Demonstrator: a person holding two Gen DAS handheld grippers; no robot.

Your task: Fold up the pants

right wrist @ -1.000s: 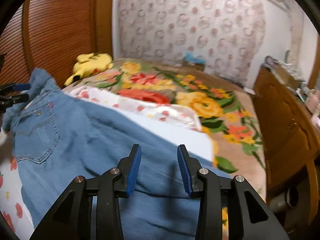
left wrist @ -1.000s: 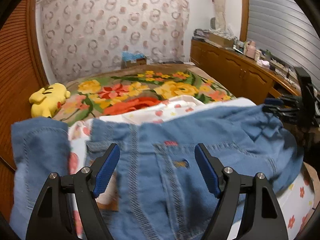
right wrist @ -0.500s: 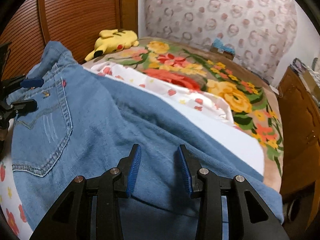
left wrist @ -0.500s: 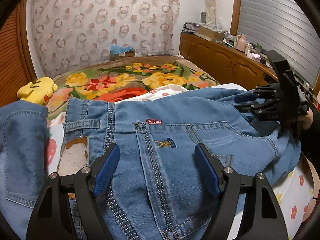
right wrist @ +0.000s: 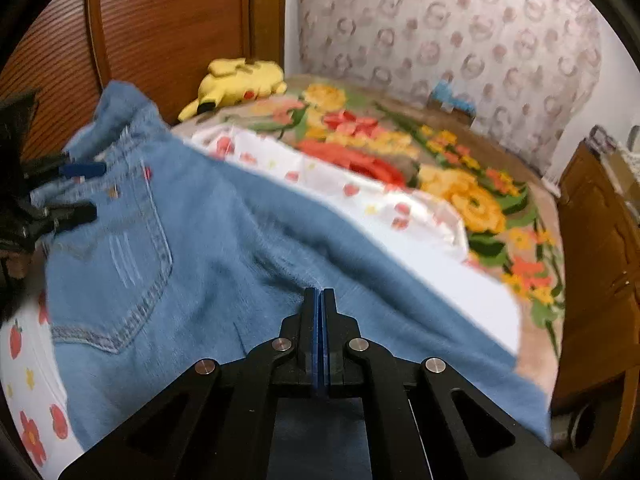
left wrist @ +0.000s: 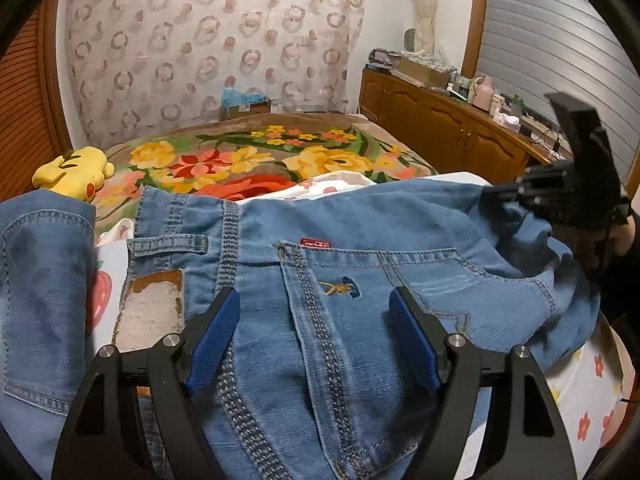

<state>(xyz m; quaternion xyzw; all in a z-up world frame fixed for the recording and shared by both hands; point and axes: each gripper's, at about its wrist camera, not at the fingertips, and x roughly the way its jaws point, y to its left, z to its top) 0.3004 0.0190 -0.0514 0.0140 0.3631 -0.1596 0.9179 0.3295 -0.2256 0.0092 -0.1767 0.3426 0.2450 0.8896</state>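
Light blue jeans [left wrist: 400, 220] lie spread on the bed with a back pocket and its red tab facing up. My left gripper [left wrist: 314, 328] is open and hovers over that pocket, nothing pressed between its blue pads; it shows at the left edge of the right wrist view [right wrist: 80, 191]. My right gripper [right wrist: 319, 292] is shut, and creases in the jeans [right wrist: 200, 240] run to its tip. In the left wrist view the right gripper [left wrist: 494, 196] pinches a raised fold of denim at the right, with a hand behind it.
A yellow plush toy [left wrist: 74, 170] lies at the far left of a floral blanket [left wrist: 280, 156]. A white flower-print sheet [left wrist: 592, 380] lies under the jeans. A wooden cabinet [left wrist: 440, 120] lines the right side, a slatted wooden panel [right wrist: 160, 20] the left.
My right gripper's jaws, half apart over the denim before, have come together on it. The right hand shifted a little, and the fold at its tip rose. The left gripper stays open.
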